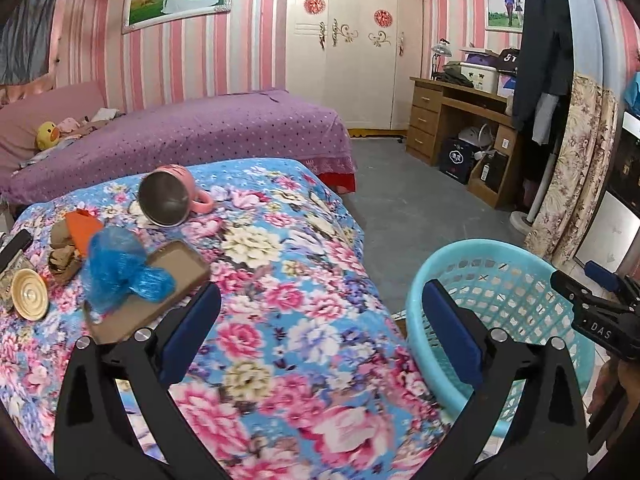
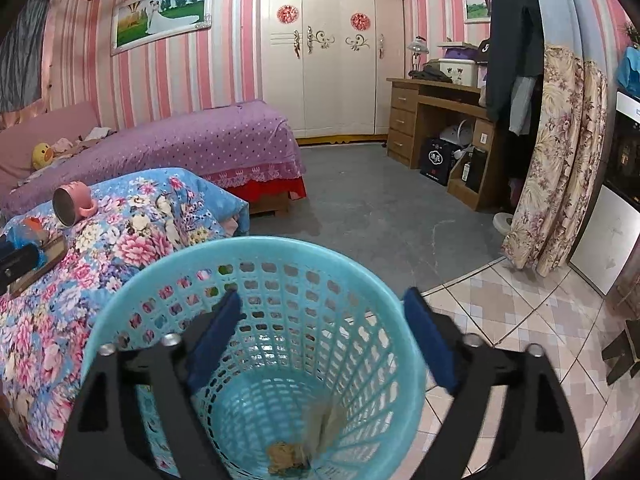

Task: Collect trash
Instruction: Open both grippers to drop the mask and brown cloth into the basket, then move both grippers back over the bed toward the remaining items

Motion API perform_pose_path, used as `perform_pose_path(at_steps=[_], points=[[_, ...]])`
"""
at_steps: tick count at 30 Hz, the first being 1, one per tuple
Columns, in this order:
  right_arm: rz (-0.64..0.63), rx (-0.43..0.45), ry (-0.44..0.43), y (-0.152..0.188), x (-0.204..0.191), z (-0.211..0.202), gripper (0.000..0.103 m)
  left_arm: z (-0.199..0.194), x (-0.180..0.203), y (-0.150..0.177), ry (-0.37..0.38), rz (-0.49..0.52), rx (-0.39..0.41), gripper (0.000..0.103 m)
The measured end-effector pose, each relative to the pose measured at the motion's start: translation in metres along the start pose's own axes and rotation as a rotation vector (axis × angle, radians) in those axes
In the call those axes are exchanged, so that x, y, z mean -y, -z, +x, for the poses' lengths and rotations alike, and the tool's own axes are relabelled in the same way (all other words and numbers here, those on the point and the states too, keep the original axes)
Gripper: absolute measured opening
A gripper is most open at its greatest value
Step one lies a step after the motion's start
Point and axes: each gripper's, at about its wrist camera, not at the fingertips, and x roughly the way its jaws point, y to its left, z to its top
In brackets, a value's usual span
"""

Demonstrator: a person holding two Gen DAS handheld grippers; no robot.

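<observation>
Nearest in the right wrist view, the right tongs (image 2: 320, 336) hang released over the mouth of the turquoise basket (image 2: 132, 280), nothing between the pads, and a crumpled brown scrap (image 2: 286, 458) lies on the basket's bottom beside a paler piece. In the left wrist view the left tongs (image 1: 320, 320) are spread wide and empty above the floral cloth (image 1: 304, 240) of the counter, with the basket just to their right at the counter's edge. The remaining trash sits ahead and to the left of the left tongs: a flat brown cardboard tray (image 1: 160, 292) lies closest, its long axis running from near left to far right, and a crumpled blue plastic bag (image 1: 120, 272) rests on it. Further left are brown paper scraps (image 1: 62, 256) with an orange piece (image 1: 82, 228), and a round brass-coloured lid (image 1: 29, 294). Beyond them a pink mug (image 1: 172, 196) lies tipped on its side. The left tongs are plainly the nearer to this pile, so the next reach probably falls to them, forward and leftward toward the bag.
</observation>
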Motion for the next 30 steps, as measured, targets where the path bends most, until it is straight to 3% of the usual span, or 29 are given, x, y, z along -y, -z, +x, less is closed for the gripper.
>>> perform_pose_path(at_steps=[9, 30], points=[[-0.03, 0.022, 0.016, -0.008, -0.035, -0.002, 0.098, -0.015, -0.034, 0.003, -0.029, -0.015, 0.007, 0.097], [-0.056, 0.019, 0.009, -0.016, -0.104, -0.007, 0.098, -0.038, -0.143, 0.014, -0.137, -0.074, 0.022, 0.097]])
